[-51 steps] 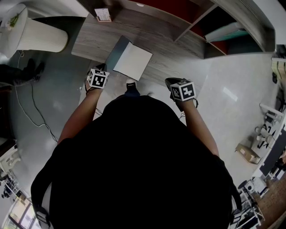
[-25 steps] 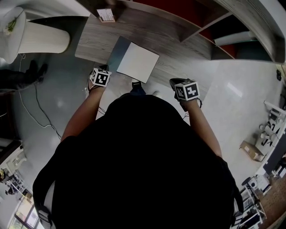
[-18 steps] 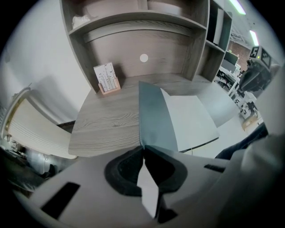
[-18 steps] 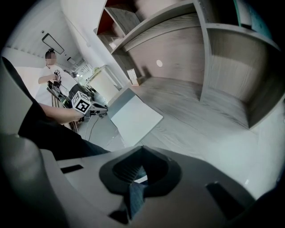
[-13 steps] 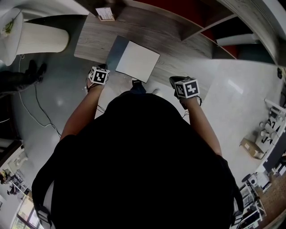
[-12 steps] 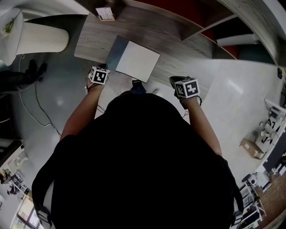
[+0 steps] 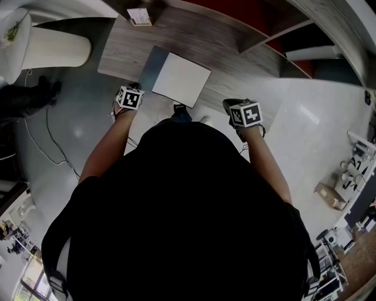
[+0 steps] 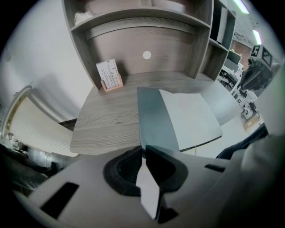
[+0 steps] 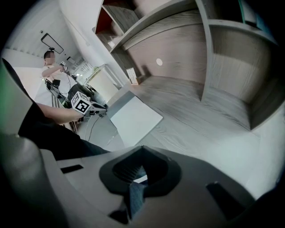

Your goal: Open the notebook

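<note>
Left tongs (image 8: 143,149) have just been opening. The jaws now stand narrowly apart, with nothing pressed between the pads (only pale floor shows through the slit). Otherwise little has shifted in the last two seconds: both hands keep their places and the notebook (image 7: 179,78) lies open as it did before.

Left tongs point steeply down, tips just beside the near corner of the notebook's dark cover; contact cannot be confirmed. Right tongs (image 9: 142,153) have the tips together and hold nothing. They hang to the right, well apart from the notebook.

The notebook lies flat at the front edge of the grey wood worktop (image 7: 120,53). Its dark cover is folded out to the left and a blank white page faces up on the right.

A small card stand (image 7: 136,17) sits at the back of the worktop, well apart from the notebook. Shelving (image 8: 133,20) rises behind.
</note>
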The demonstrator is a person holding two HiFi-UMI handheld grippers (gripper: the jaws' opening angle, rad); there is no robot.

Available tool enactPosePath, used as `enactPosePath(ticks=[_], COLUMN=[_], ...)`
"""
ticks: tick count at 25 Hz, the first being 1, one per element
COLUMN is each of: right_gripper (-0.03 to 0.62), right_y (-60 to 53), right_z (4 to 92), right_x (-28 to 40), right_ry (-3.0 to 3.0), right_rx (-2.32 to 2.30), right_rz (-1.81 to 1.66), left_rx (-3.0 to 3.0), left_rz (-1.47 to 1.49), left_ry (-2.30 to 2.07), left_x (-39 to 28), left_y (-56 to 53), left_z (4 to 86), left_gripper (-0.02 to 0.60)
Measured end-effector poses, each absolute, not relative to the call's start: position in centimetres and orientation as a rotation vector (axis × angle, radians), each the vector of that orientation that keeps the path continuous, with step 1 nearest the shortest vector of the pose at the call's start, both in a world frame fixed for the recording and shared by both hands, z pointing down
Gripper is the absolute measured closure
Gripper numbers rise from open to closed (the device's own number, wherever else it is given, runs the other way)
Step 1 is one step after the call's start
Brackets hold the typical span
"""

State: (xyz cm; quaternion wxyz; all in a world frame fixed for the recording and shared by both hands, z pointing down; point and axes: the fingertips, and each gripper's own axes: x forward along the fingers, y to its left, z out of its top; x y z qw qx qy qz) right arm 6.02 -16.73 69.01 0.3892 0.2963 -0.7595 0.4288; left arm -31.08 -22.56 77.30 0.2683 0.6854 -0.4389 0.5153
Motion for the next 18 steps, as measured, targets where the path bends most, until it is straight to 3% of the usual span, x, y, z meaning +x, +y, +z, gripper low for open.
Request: enactPosePath(ticks=[18], right_gripper=[0.594], right_y=[-15.4], right_z=[67.7], right_x=[6.4], right_ry=[-1.949], right_rx=[0.744], right_rz=[1.035], left_rx=[1.874], left_rz=[1.345], left_ry=[-1.24], left_x=[-31.6], left_y=[-22.1], left_z=[75.5], left_gripper=[0.551])
